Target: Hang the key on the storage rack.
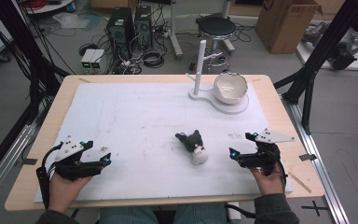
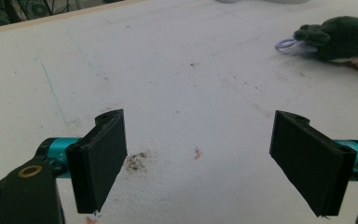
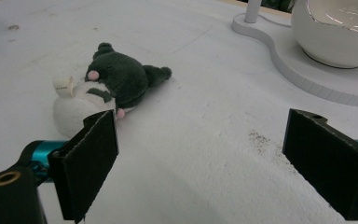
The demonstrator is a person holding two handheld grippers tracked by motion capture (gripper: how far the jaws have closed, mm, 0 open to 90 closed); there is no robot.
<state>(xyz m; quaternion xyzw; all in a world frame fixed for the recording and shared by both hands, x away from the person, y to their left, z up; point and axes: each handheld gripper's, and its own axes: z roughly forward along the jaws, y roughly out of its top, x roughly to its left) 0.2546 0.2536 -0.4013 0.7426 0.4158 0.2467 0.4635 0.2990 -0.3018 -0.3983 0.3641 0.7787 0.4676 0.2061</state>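
A small plush toy, dark green with a white body, lies on its side on the white mat, just right of the middle. It shows at the far right in the left gripper view and ahead and to the left of the jaws in the right gripper view. My left gripper rests near the front left of the mat, jaws wide apart and empty. To the right of the toy, my right gripper is open too, with bare mat between its jaws.
A white bowl sits on a white stand base with an upright post at the back right of the table. Beyond the table's wooden edge the floor holds computers, cables, a stool and a cardboard box.
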